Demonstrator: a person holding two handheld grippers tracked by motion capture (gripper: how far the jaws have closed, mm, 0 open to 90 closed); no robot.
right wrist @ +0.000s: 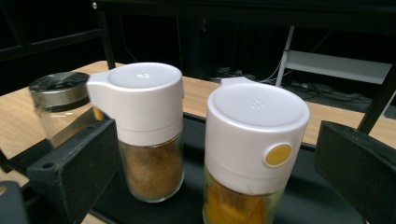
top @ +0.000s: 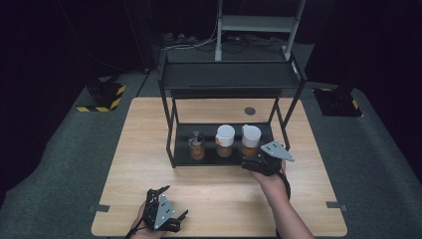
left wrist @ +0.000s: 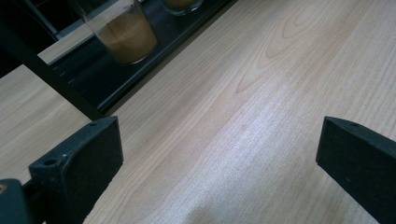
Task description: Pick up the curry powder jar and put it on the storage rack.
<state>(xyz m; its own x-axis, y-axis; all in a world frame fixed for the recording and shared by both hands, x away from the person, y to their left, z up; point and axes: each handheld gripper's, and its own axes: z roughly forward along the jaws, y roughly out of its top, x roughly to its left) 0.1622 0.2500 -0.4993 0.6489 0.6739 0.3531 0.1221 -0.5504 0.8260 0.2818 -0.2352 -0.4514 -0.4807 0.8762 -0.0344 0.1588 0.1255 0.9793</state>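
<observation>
On the lower shelf [top: 209, 160] of a black rack stand three jars: a metal-lidded jar [top: 197, 145] at the left, and two white-capped spice jars [top: 225, 140] [top: 250, 141]. My right gripper [top: 252, 161] sits at the shelf's front edge, just before the right-hand jar. In the right gripper view its jaws [right wrist: 215, 158] stand wide open. Ahead of them are the yellow-powder jar [right wrist: 254, 140] with a yellow button and the brown-powder jar [right wrist: 144, 116], neither touched. The metal-lidded jar [right wrist: 56, 93] is further left. My left gripper [top: 174, 200] rests open near the table's front edge, over bare wood [left wrist: 219, 154].
The rack's upper shelf [top: 229, 74] overhangs the jars, and its thin black legs stand at the corners. The wooden table [top: 144, 149] has open room left of the rack and in front of it. In the left gripper view a brown-powder jar [left wrist: 126, 32] stands on the shelf.
</observation>
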